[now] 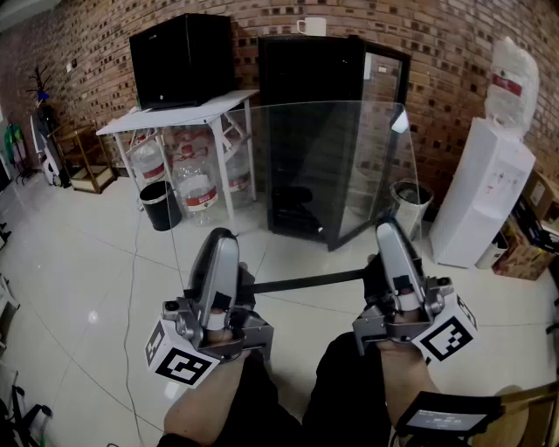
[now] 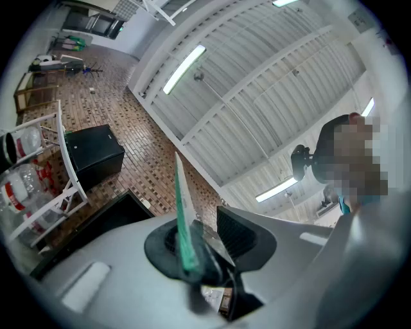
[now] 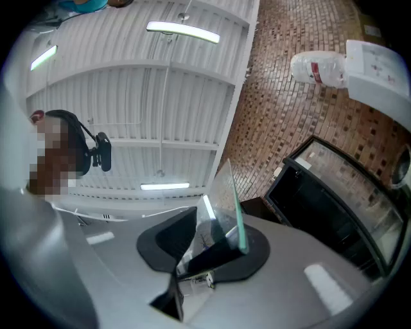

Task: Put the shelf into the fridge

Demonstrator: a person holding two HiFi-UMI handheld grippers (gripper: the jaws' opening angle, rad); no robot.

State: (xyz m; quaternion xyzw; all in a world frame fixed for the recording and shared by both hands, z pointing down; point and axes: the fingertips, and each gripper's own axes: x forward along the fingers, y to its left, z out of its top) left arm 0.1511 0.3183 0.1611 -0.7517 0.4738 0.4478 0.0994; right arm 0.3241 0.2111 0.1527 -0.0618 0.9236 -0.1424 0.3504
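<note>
I hold a clear glass shelf (image 1: 332,175) upright in front of me, its black-trimmed lower edge (image 1: 306,281) running between my two grippers. My left gripper (image 1: 220,244) is shut on the shelf's lower left side. The right gripper (image 1: 389,234) is shut on its lower right side. In the left gripper view the green glass edge (image 2: 182,218) stands between the pads of the left gripper (image 2: 199,247). The right gripper view shows the glass edge (image 3: 235,205) clamped in the right gripper (image 3: 215,239). Behind the glass stands the black fridge (image 1: 306,79), its glass door (image 1: 384,96) swung open to the right.
A white table (image 1: 175,118) with a black box (image 1: 183,57) stands left of the fridge, water bottles (image 1: 196,179) under it and a black bin (image 1: 160,205) beside it. A silver bin (image 1: 409,205) and a white water dispenser (image 1: 485,192) stand to the right. A mug (image 1: 313,26) sits on the fridge.
</note>
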